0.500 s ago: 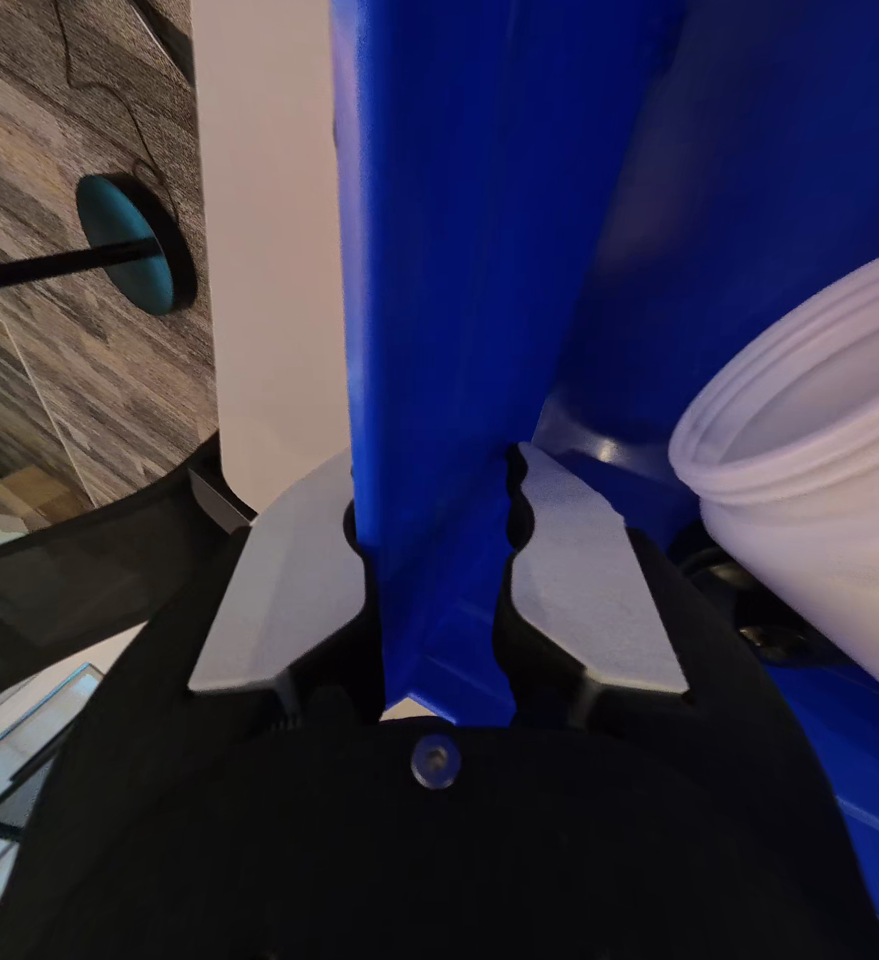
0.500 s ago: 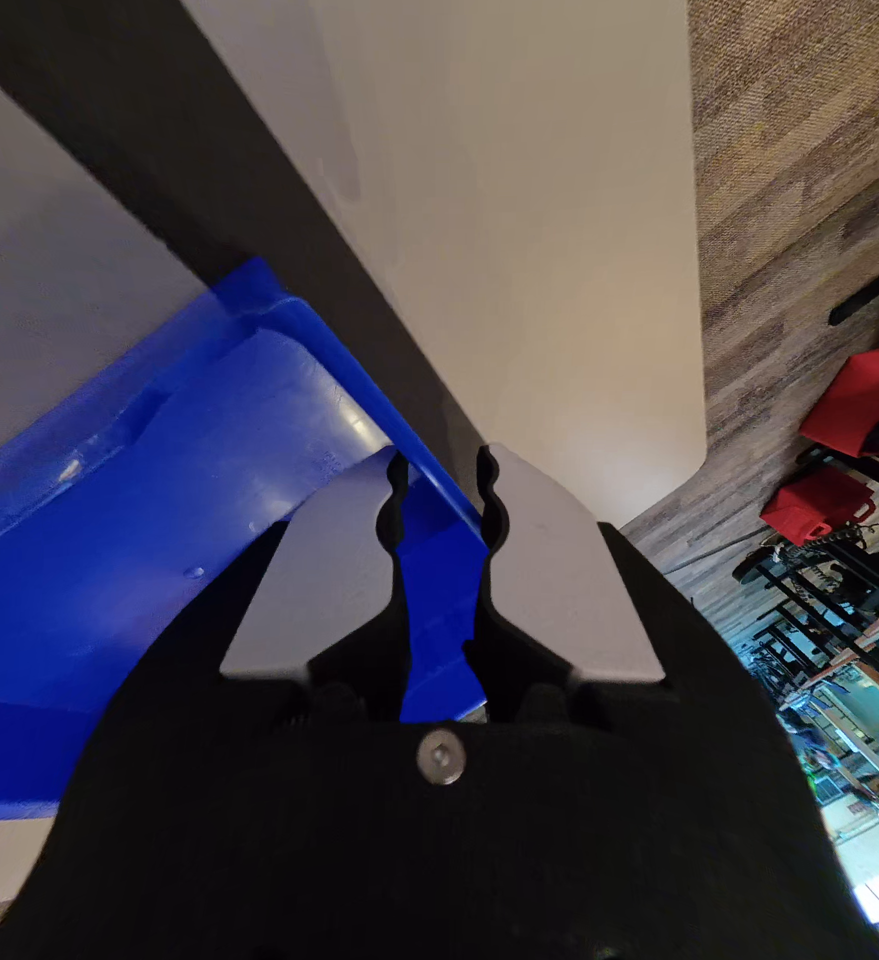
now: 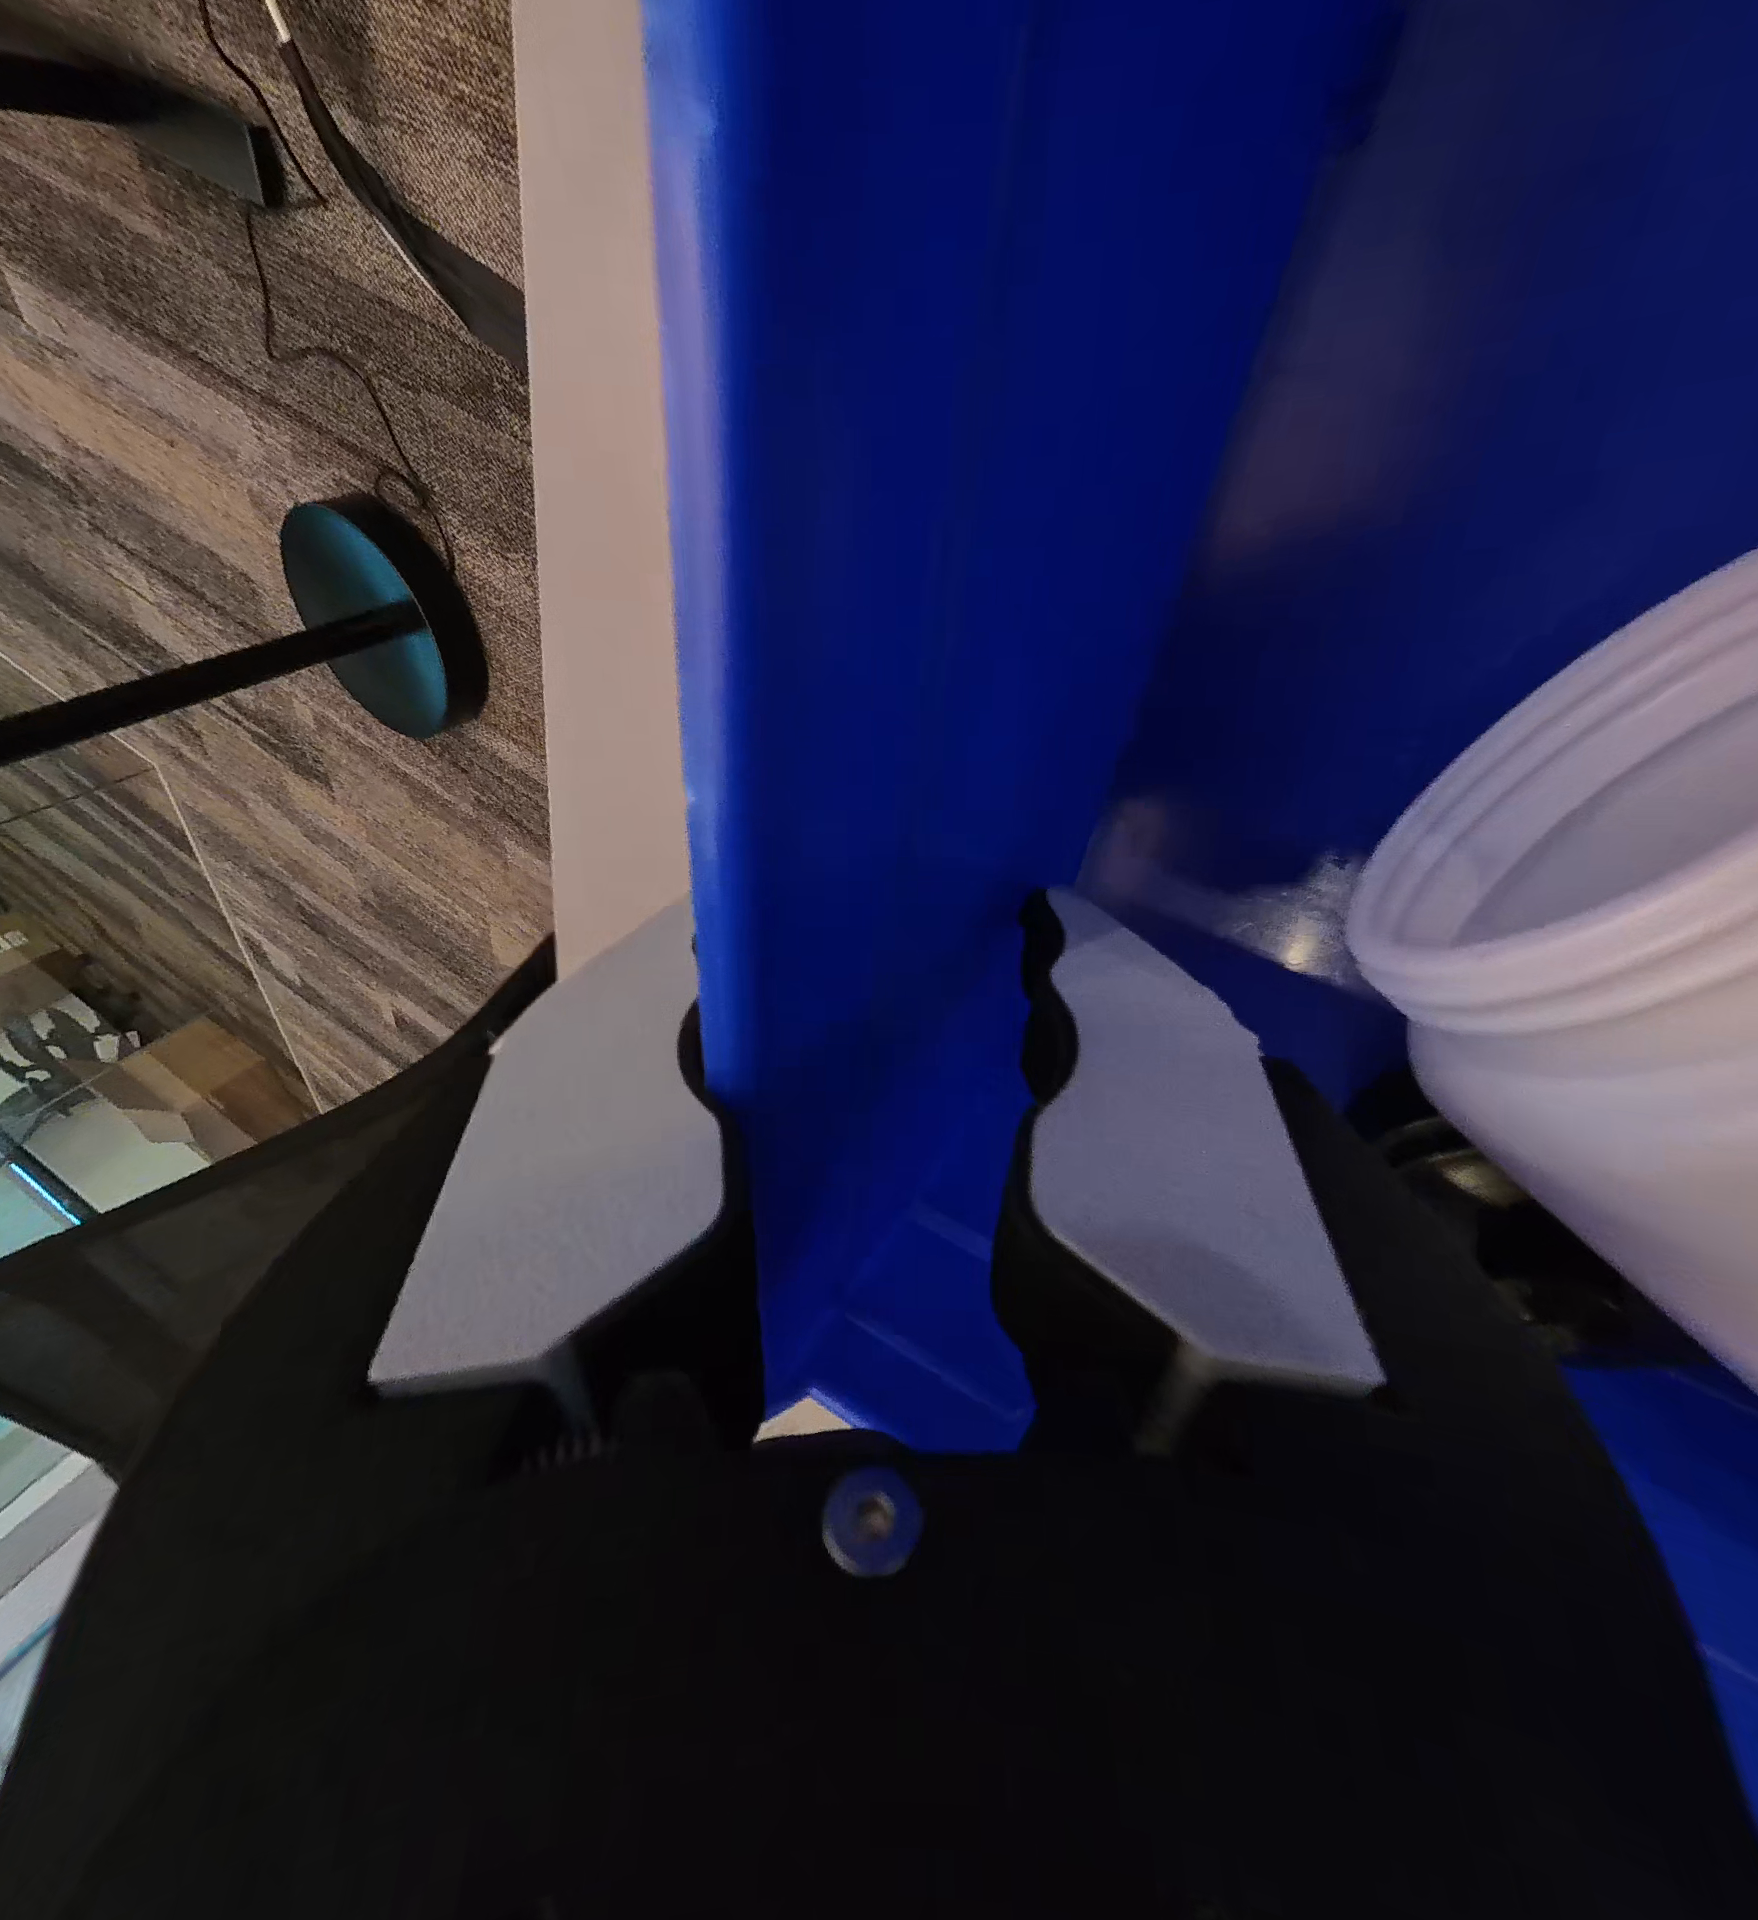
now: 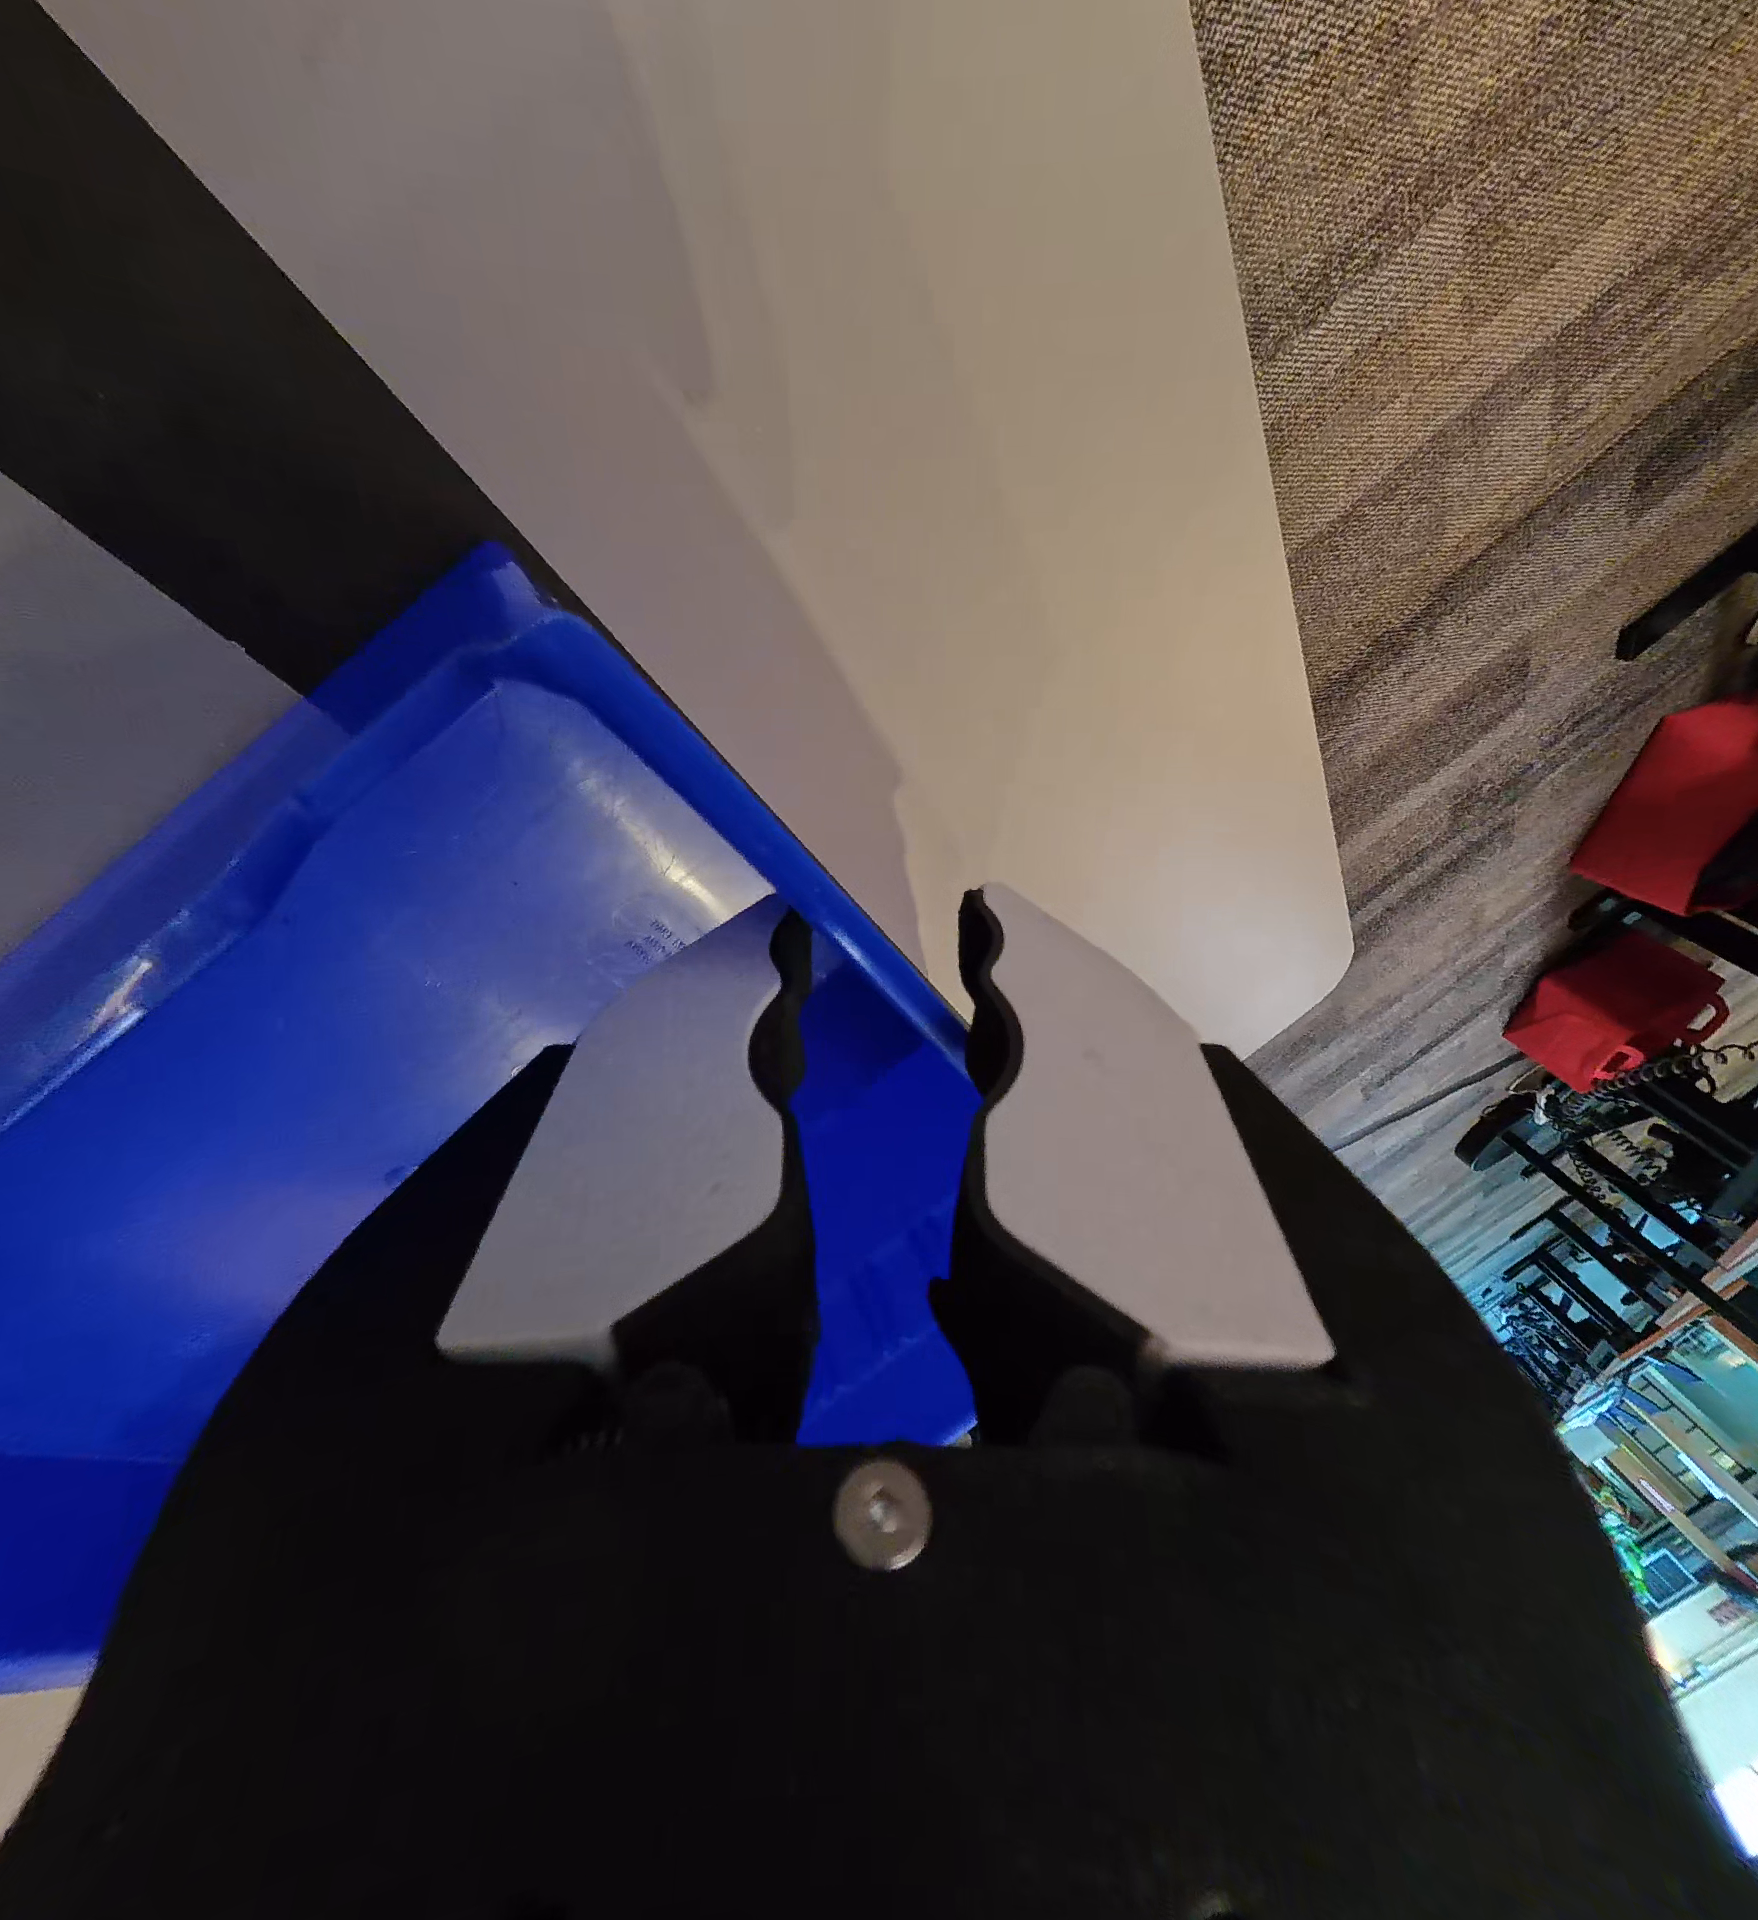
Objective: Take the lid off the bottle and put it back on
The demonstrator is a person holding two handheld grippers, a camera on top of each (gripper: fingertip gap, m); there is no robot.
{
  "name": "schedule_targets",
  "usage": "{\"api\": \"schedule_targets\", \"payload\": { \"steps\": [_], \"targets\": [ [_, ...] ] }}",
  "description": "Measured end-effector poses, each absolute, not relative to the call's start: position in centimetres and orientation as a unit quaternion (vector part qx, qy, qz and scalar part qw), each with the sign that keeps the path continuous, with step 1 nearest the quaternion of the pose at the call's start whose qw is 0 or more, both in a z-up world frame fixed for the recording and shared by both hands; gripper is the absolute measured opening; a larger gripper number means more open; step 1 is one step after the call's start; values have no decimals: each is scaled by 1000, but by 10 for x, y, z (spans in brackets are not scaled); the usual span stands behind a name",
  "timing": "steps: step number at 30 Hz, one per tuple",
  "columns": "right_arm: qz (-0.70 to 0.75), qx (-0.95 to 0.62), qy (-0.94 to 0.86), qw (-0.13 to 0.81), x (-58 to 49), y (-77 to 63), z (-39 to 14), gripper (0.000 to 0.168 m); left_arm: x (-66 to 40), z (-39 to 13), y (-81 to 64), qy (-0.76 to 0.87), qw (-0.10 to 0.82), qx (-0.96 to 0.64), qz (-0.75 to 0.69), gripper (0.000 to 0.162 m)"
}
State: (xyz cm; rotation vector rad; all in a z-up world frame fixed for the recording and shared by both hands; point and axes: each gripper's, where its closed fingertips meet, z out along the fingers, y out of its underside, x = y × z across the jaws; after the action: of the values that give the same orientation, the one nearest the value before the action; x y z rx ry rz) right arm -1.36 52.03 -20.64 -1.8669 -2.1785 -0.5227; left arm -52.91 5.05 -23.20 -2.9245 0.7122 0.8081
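White tabletop (image 4: 958, 416): pale surface under everything, running to its far right edge, with grey carpet (image 4: 1529, 364) beyond.
Bin: blue plastic bin (image 3: 906, 520) on the tabletop; in the left wrist view its wall stands up the middle, and in the right wrist view its rim and corner (image 4: 501, 644) slant from far left to near right.
Bottle: translucent white bottle (image 3: 1633, 987), lying tilted inside the bin at the right of the left wrist view, its wide threaded mouth uncovered (no lid shows in either view).
Left gripper (image 3: 875, 987): jaws set astride the bin wall, one finger (image 3: 584, 1143) outside it and the other inside; whether they press on it, cannot tell.
Right gripper (image 4: 880, 987): jaws a little apart, holding nothing, poised over the bin's rim.
Floor items: round dark stand base (image 3: 376, 623) on the carpet at the left; red seats (image 4: 1685, 831) far right.
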Motion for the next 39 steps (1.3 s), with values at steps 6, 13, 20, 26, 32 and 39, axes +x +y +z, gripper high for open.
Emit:
{"api": "schedule_targets", "payload": {
  "steps": [6, 13, 20, 26, 32, 39],
  "targets": [
    [-179, -637, -741, 114, -15, 521, -207, 28, -531, -232, 62, 256, 22, -929, 266, 58],
    [-180, -639, -740, 114, -16, 523, -207, 29, -527, -231, 67, 297, 41, -914, 275, 54],
    [-182, -642, -736, 119, -17, 524, -207, 29, -517, -230, 64, 313, 63, -905, 282, 58],
    [-143, -668, -700, 206, -25, 524, -187, 43, -528, -206, 47, 202, 101, -938, 263, 89],
    [7, -675, -654, 342, -25, 458, -91, 67, -505, -116, -4, 80, 245, -929, 266, 94],
    [198, -586, -681, 392, -15, 273, -62, 86, -294, -73, -19, 109, 439, -880, 142, 97]
  ]
}}
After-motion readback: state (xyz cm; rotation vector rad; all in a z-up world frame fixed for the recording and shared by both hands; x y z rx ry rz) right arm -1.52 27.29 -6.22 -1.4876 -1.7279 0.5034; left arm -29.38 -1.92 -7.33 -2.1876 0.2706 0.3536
